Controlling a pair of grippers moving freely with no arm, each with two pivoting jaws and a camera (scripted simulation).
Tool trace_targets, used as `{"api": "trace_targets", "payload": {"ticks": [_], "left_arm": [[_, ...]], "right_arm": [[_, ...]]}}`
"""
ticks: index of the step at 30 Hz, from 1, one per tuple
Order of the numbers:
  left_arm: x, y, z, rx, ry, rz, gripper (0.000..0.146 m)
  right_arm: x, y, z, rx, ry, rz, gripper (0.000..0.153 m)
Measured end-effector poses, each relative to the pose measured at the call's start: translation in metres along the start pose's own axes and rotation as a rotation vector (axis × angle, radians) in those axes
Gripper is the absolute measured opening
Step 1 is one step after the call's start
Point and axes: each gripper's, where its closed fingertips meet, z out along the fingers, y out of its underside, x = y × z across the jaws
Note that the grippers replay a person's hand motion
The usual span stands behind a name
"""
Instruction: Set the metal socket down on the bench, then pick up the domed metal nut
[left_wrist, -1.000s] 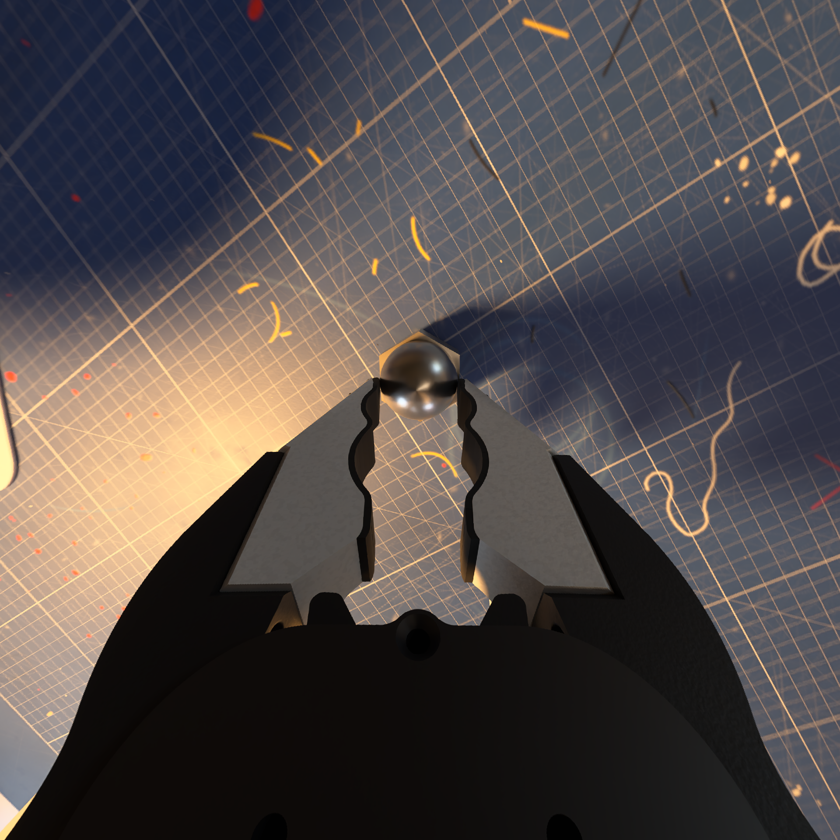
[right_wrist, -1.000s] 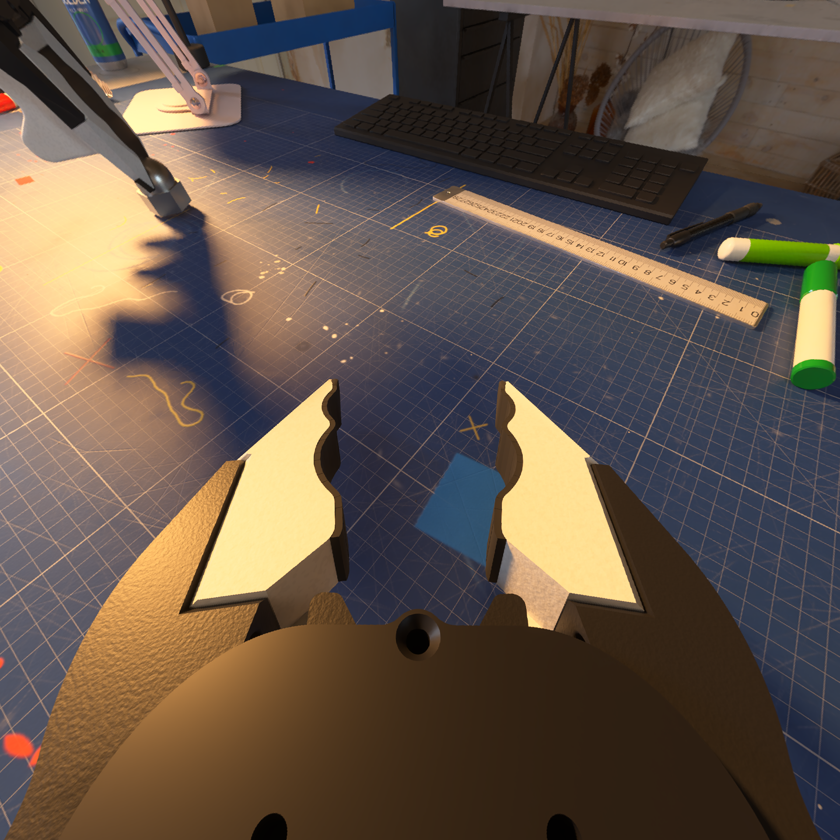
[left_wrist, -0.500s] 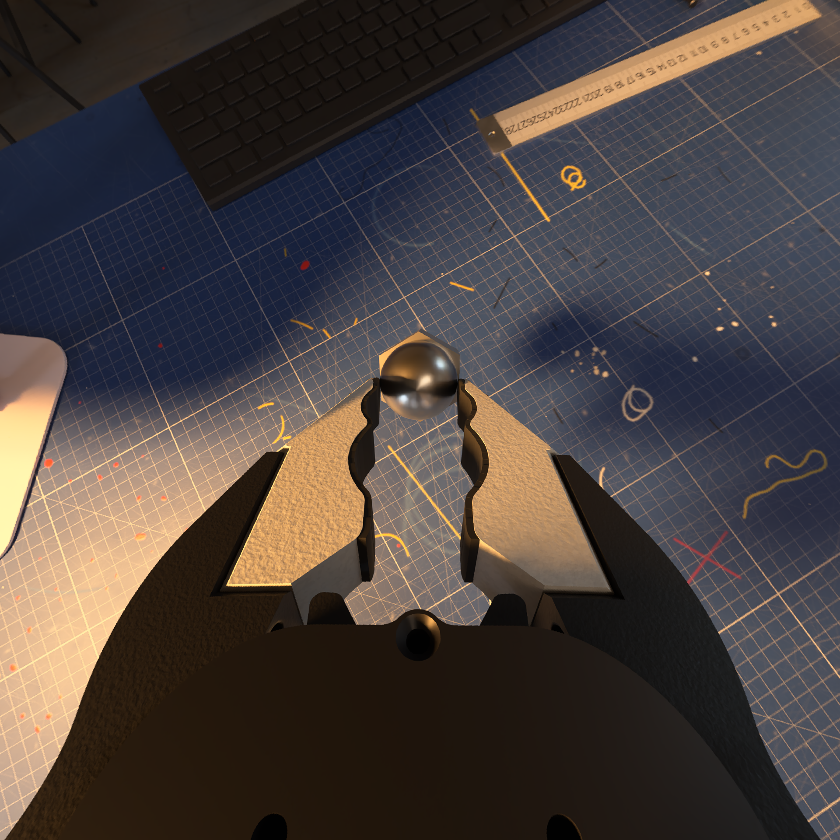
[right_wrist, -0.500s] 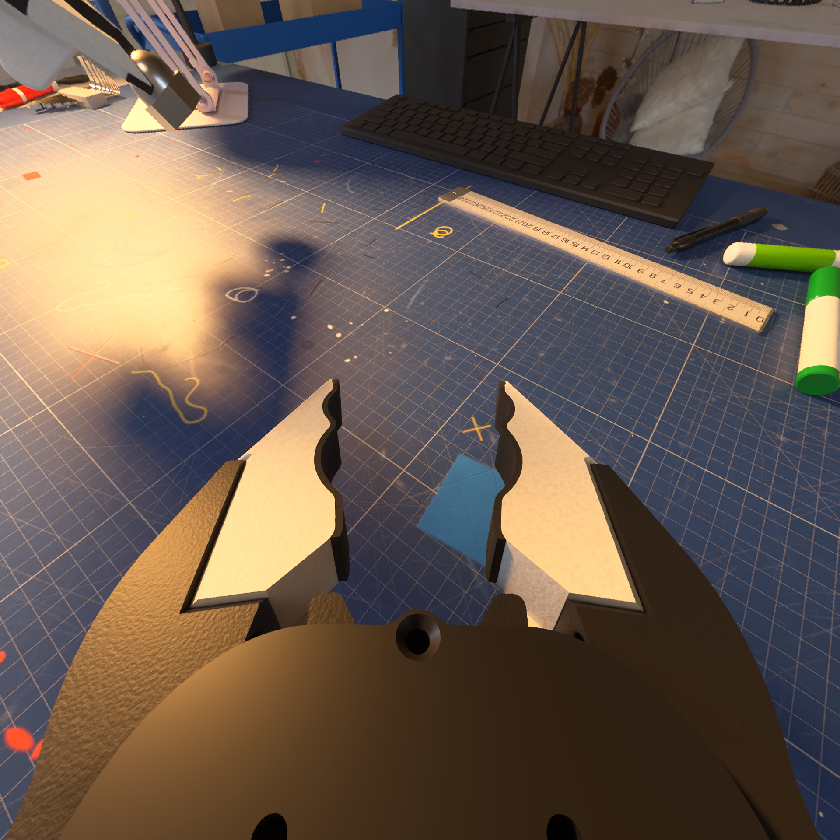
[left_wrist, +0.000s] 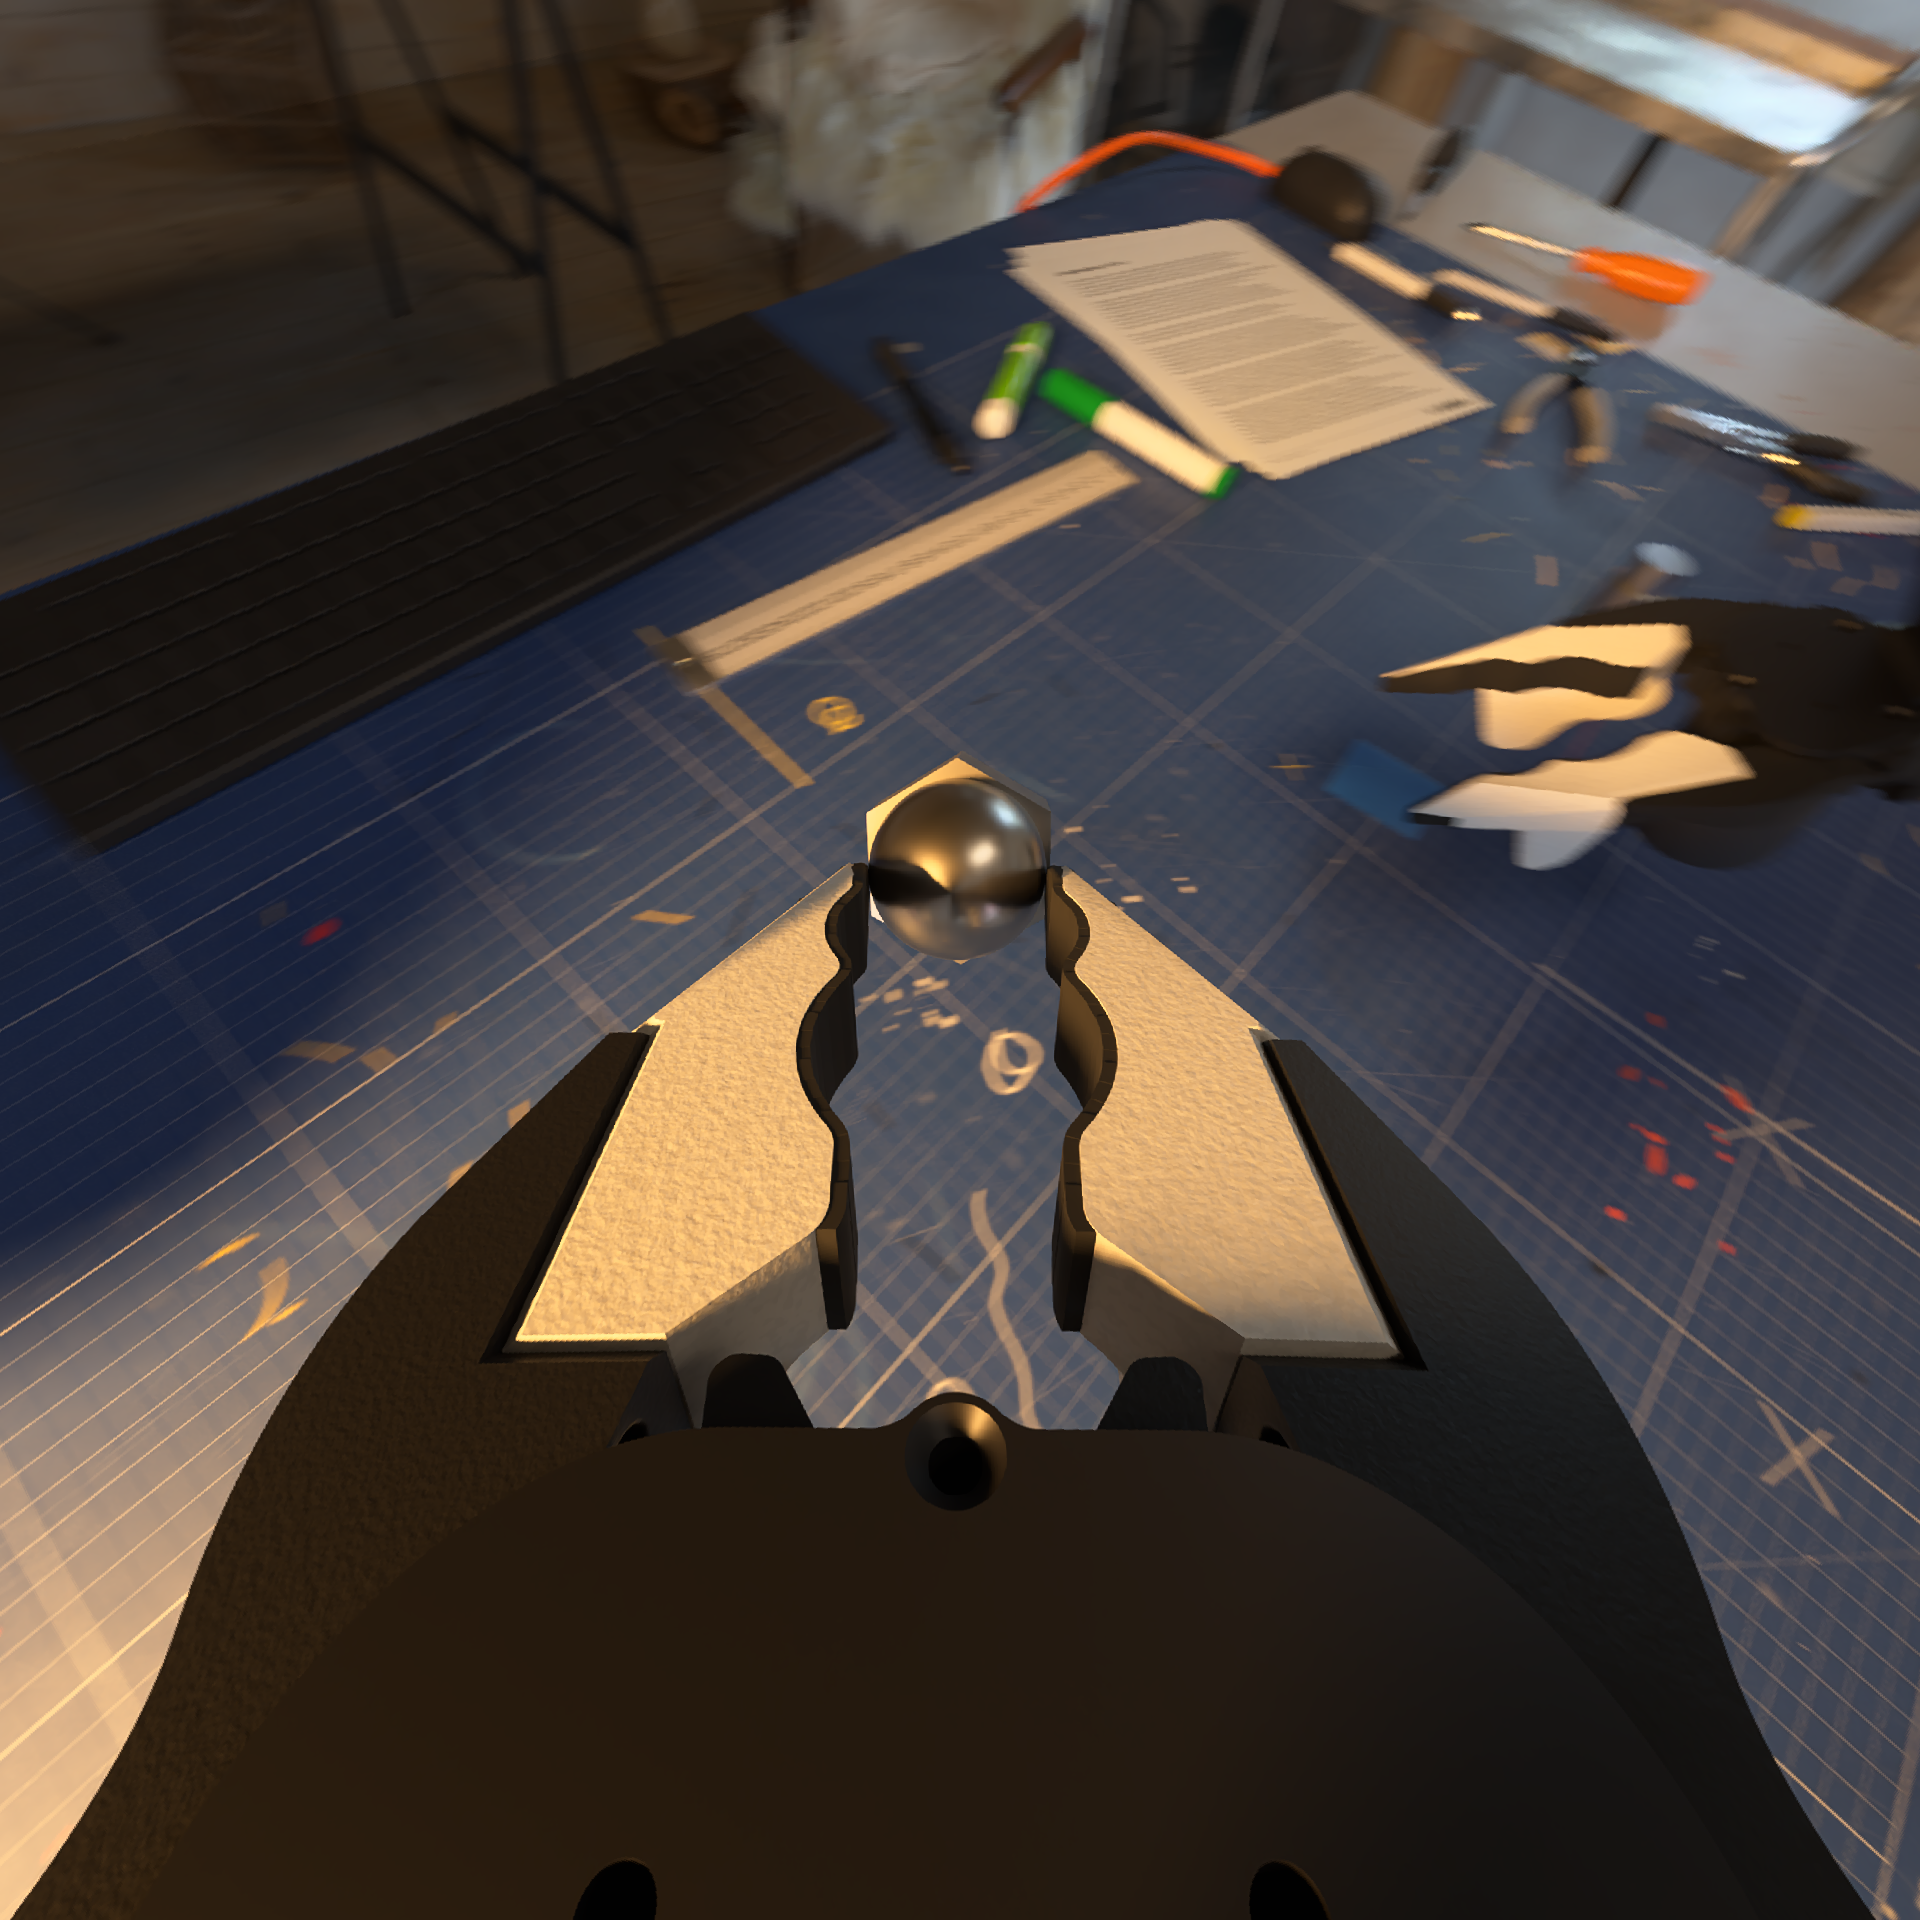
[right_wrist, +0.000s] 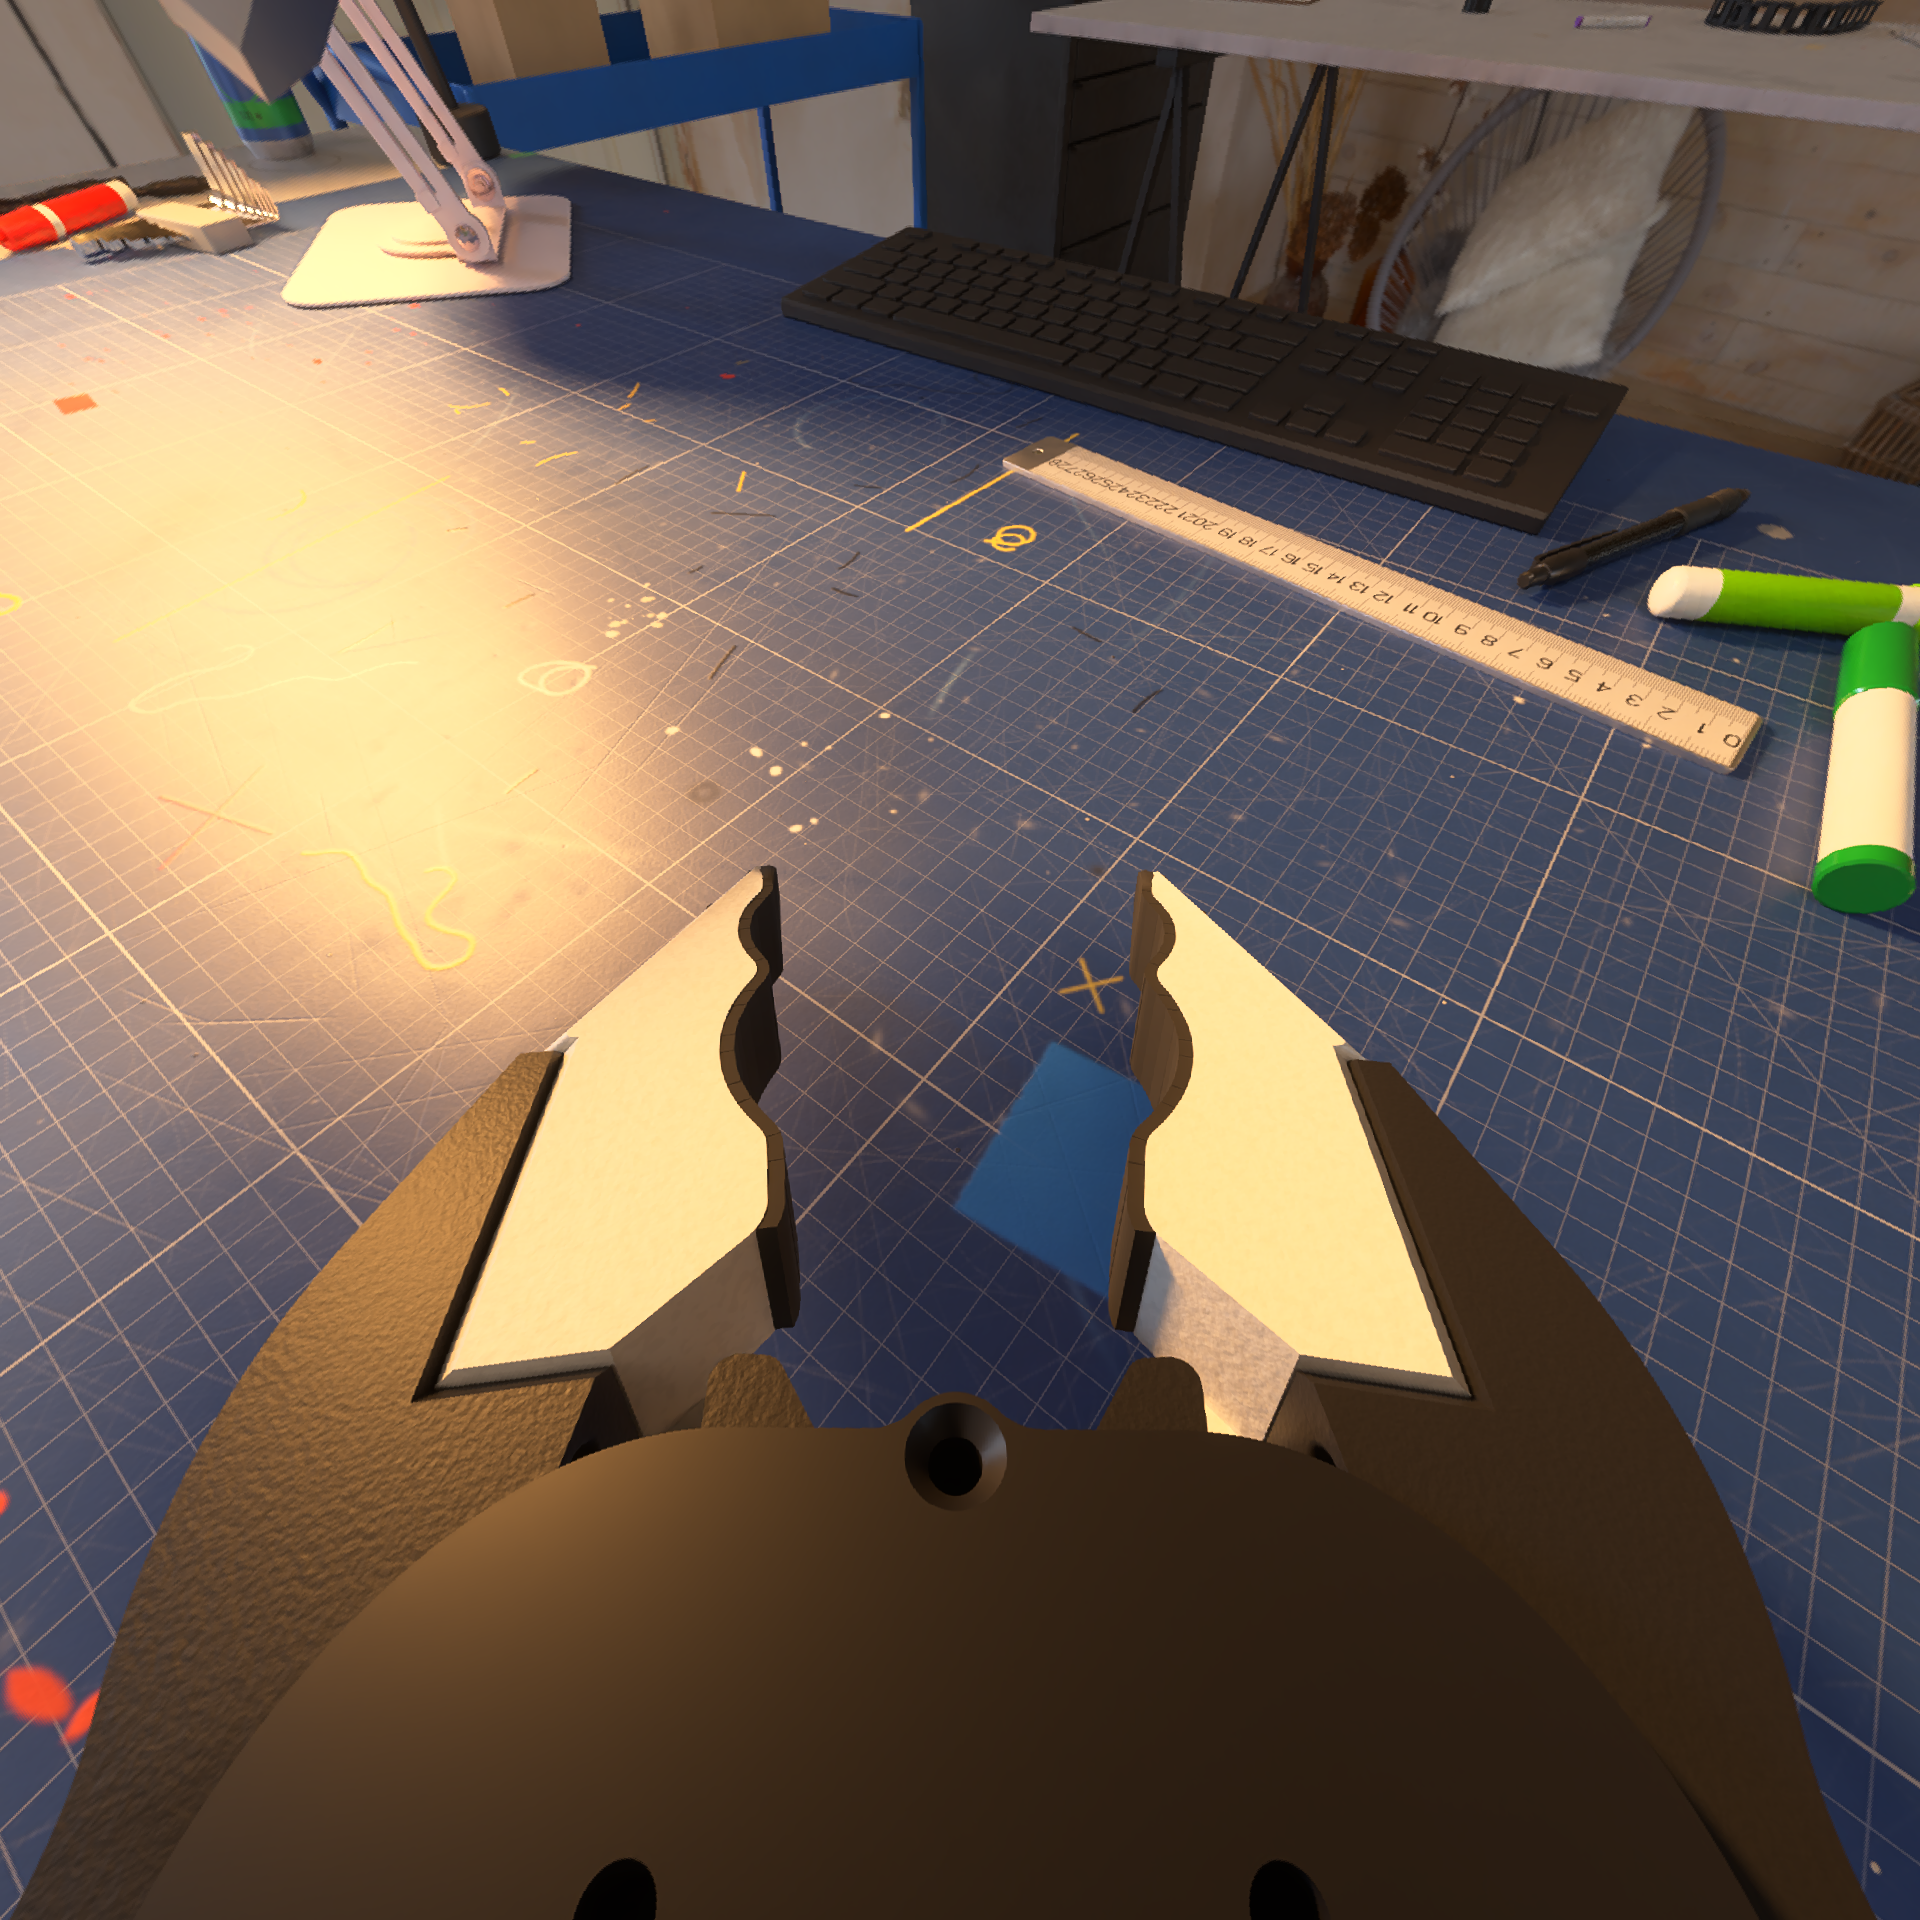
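My left gripper (left_wrist: 956, 883) is shut on the domed metal nut (left_wrist: 951, 847), a shiny dome on a hex base pinched at the fingertips and held well above the blue cutting mat (left_wrist: 1299, 1039). My right gripper (right_wrist: 956, 883) is open and empty, low over a blue patch (right_wrist: 1049, 1164) on the mat. It also shows in the left wrist view (left_wrist: 1403, 750), off to the right, jaws apart. A small metal cylinder (left_wrist: 1657, 569), perhaps the socket, lies on the mat just beyond it, blurred.
A black keyboard (right_wrist: 1195, 364), a ruler (right_wrist: 1382, 592), a black pen (right_wrist: 1631, 535) and two green markers (right_wrist: 1870, 769) lie at the far side. A lamp base (right_wrist: 436, 249) stands far left. Papers (left_wrist: 1236, 332) and hand tools (left_wrist: 1558, 410) lie to the right.
My left gripper has risen and tilted up with the nut, so its view now looks across the bench instead of down at the mat. My right gripper has barely moved.
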Motion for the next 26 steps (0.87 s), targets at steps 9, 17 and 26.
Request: {"api": "trace_targets", "payload": {"ticks": [9, 17, 26], "left_arm": [[0.133, 0.025, 0.086, -0.062, 0.256, 0.24, 0.034], [0.15, 0.052, 0.125, 0.012, 0.279, 0.243, 0.034], [0.148, 0.05, 0.121, 0.078, 0.308, 0.185, 0.034]], "right_arm": [[0.002, -0.003, -0.003, 0.026, 0.005, 0.007, 0.068], [0.002, -0.01, -0.009, 0.08, -0.013, 0.046, 0.068], [-0.029, -0.024, -0.012, 0.153, -0.129, 0.067, 0.069]]}}
